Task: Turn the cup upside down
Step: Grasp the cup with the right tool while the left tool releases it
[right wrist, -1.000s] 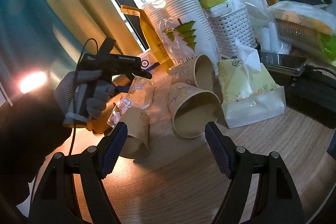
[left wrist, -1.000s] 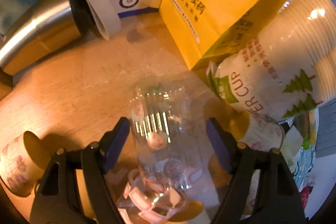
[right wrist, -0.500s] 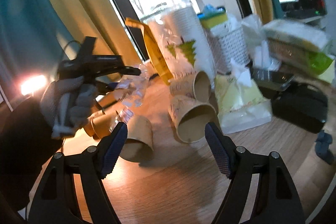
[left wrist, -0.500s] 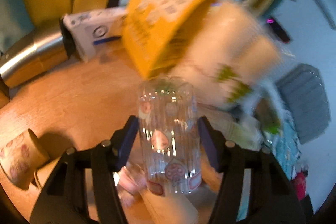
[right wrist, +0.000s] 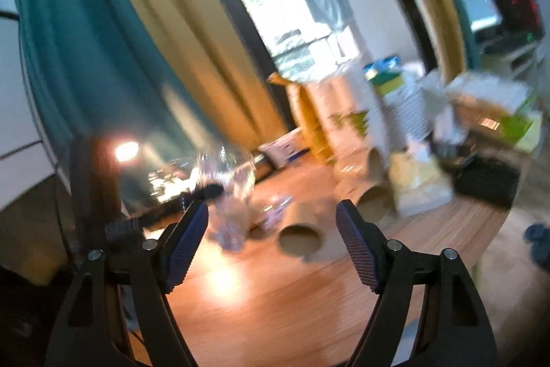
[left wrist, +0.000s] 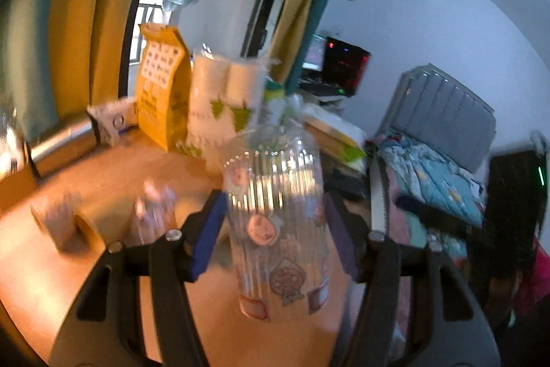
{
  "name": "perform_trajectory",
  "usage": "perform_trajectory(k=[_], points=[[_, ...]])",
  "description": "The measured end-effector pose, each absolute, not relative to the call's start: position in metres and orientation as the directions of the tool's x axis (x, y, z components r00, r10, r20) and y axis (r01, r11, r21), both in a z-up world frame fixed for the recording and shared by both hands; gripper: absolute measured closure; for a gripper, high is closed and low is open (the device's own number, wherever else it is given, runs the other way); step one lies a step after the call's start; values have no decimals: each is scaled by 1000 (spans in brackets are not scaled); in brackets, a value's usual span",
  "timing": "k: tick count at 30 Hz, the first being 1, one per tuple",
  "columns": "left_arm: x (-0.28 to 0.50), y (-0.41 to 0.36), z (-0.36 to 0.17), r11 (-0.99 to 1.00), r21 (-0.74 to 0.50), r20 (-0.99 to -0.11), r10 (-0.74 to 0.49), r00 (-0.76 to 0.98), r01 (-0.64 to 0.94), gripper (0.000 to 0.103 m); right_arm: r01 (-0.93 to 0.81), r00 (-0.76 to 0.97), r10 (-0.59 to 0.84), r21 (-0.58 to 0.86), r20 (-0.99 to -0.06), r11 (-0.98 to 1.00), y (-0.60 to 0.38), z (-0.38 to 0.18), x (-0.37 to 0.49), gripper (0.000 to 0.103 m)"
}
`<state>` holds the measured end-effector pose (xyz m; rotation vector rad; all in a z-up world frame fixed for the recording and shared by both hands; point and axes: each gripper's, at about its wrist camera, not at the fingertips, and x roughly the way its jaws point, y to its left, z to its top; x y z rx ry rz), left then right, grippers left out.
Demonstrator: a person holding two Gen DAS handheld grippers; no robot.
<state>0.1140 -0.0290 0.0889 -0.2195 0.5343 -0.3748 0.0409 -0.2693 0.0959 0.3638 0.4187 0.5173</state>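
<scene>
My left gripper point(left wrist: 275, 226) is shut on a clear ribbed plastic cup point(left wrist: 275, 215) with cartoon stickers, held above the wooden table point(left wrist: 103, 188), its closed base pointing away from the camera. The same cup shows blurred in the right wrist view point(right wrist: 233, 195), with the left gripper behind it. My right gripper point(right wrist: 273, 229) is open and empty above the table. Paper cups lie on their sides ahead of it, one with its mouth toward me point(right wrist: 300, 238).
A yellow bag point(left wrist: 160, 92), sleeves of stacked paper cups point(left wrist: 223, 102), a white box point(left wrist: 113, 122) and a steel flask point(left wrist: 62, 143) stand at the table's back. Blurred cups point(left wrist: 62, 222) lie at left. A bed point(left wrist: 429, 174) is at right.
My left gripper has closed on the clear cup, lifted it off the table and tilted up to face the room. My right gripper has swung left and up, still open.
</scene>
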Motion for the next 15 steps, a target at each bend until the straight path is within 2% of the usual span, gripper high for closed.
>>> perform_trajectory(k=[3,6,8,12,15], points=[[78,-37,63,912,-284,-454,-400,796,296,42,-437,706,634,511,-316,741,-256,83,44,19],[48,-45,39,918,-258,-448,-390,805,301,42,-413,654,644,526,-397,743,-235,63,52,19],[36,-47,28,924,-242,-446,-376,812,295,42,-410,612,672,559,-418,721,-227,52,56,19],[23,-44,21,928,-229,-436,-369,821,295,42,-405,542,692,573,-477,712,-209,32,59,19],[16,-45,19,929,-197,-420,-370,829,314,42,-402,509,717,605,-476,687,-202,20,63,19]])
